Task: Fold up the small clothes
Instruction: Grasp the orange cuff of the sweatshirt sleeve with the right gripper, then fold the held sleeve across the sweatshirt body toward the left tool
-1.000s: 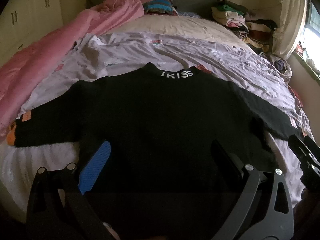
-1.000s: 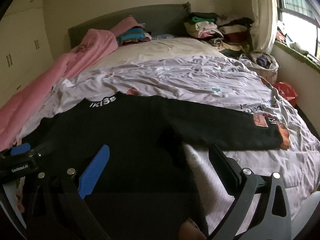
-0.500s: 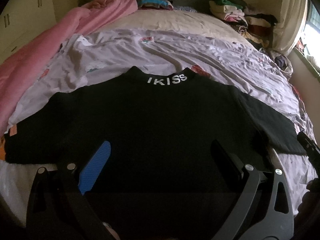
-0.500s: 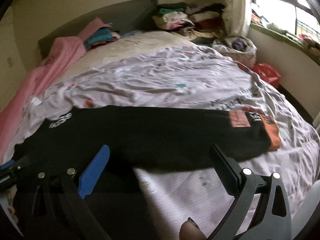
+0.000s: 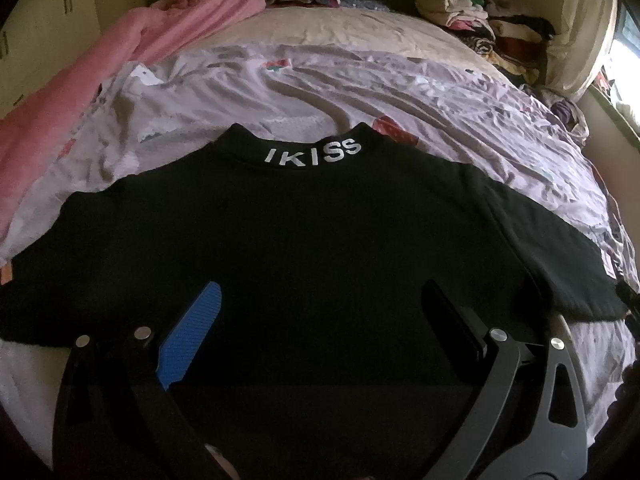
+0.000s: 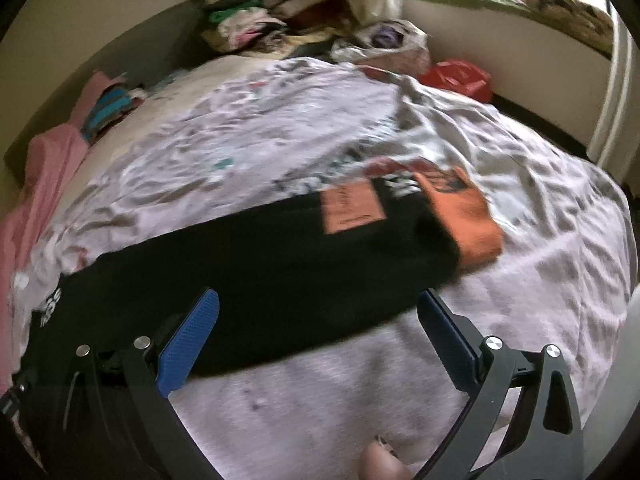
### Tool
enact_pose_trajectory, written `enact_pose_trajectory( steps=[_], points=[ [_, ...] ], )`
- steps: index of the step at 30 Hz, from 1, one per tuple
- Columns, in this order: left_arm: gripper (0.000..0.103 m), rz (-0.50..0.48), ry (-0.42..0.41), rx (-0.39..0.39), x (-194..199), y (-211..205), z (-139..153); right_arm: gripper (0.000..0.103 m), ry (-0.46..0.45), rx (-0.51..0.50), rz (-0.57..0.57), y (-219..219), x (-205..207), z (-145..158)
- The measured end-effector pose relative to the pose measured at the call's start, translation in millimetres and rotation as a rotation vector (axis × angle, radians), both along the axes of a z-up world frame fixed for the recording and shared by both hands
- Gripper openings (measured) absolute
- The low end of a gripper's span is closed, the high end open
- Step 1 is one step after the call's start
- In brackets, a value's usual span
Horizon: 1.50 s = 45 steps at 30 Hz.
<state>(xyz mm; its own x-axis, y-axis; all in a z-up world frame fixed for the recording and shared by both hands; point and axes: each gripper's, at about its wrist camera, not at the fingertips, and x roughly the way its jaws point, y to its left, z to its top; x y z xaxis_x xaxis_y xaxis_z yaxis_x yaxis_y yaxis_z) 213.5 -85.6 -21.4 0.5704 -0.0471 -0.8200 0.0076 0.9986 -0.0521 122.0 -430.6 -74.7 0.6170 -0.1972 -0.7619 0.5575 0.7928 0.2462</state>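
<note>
A black long-sleeved top (image 5: 304,248) is laid flat on the lilac printed bedsheet (image 5: 460,120), its collar lettered "IKISS" (image 5: 313,153) pointing to twelve o'clock in the left wrist view. Both sleeves are spread out, one toward nine o'clock, the other toward three. Nothing is folded yet, so the step in hand is judged to be the very first: the sleeve fold is being lined up.

The left gripper (image 5: 320,332) is held over the lower body of the top, jaws wide apart, nothing between them. The right gripper (image 6: 316,328) is poised over the right sleeve (image 6: 280,252), jaws likewise wide apart and empty; the picture is smeared here, so whether the pads touch the cloth cannot be told. The sleeve's orange cuff (image 6: 468,216) and an orange patch (image 6: 352,208) lie toward one o'clock from this gripper, well out on the sheet.

For the next move, a reach toward that cuff end is probably called for, a pinch through the full thickness of the sleeve, then a carry back across the body toward the collar side. The left gripper could be used to pin the body so it is not dragged. Soft knit is expected to slide and bunch on the crumpled sheet, so a low, slow lift would be wise.

At the head of the bed, a pink quilt (image 5: 120,60) lies at eleven o'clock and stacked clothes (image 5: 480,20) at one o'clock.
</note>
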Motion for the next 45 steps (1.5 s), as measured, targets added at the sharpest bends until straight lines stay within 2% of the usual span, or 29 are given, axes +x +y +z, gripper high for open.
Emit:
enact_pose_trajectory(
  steps=[6, 9, 10, 11, 12, 14, 16, 22, 26, 35, 45],
  points=[
    [0.094, 0.003, -0.001, 0.004, 8.2, -2.0, -6.0, 0.098, 0.023, 0.105, -0.057, -27.8, 4.6, -21.8],
    [0.094, 0.006, -0.005, 0.003, 12.1, -0.9, -6.8, 0.086, 0.018, 0.147, -0.099, -43.6, 9.8, -31.4],
    [0.094, 0.009, -0.004, -0.001, 13.5, 0.1, -7.1, 0.078, 0.004, 0.161, -0.119, -50.1, 11.6, -33.7],
    [0.094, 0.012, -0.001, -0.005, 14.9, 1.6, -7.2, 0.064, -0.003, 0.166, -0.134, -54.1, 12.8, -34.2],
    [0.094, 0.016, 0.003, -0.01, 15.8, 3.6, -6.8, 0.057, -0.013, 0.172, -0.145, -58.1, 14.3, -33.7],
    [0.094, 0.013, 0.001, -0.026, 13.7, 7.1, -2.0, 0.021, -0.045, 0.192, -0.164, -65.6, 13.8, -29.7],
    [0.094, 0.014, -0.012, -0.037, 10.1, 10.2, 5.5, 0.012, -0.101, 0.208, -0.133, -67.5, 11.5, -19.6],
    [0.094, 0.028, -0.048, -0.08, 3.6, 23.5, 30.6, 0.011, -0.264, 0.142, 0.025, -34.7, 7.3, 35.0],
    [0.094, 0.039, -0.075, -0.1, -0.7, 33.0, 46.4, 0.011, -0.318, 0.075, 0.118, -7.2, 7.7, 65.7],
    [0.094, 0.096, -0.097, -0.174, -9.0, 71.8, 64.9, 0.011, -0.364, 0.014, 0.29, 63.3, 23.6, 104.5],
    [0.094, 0.131, -0.101, -0.281, -16.7, 110.6, 65.4, 0.011, -0.359, -0.059, 0.442, 144.2, 37.5, 117.1]
  ],
)
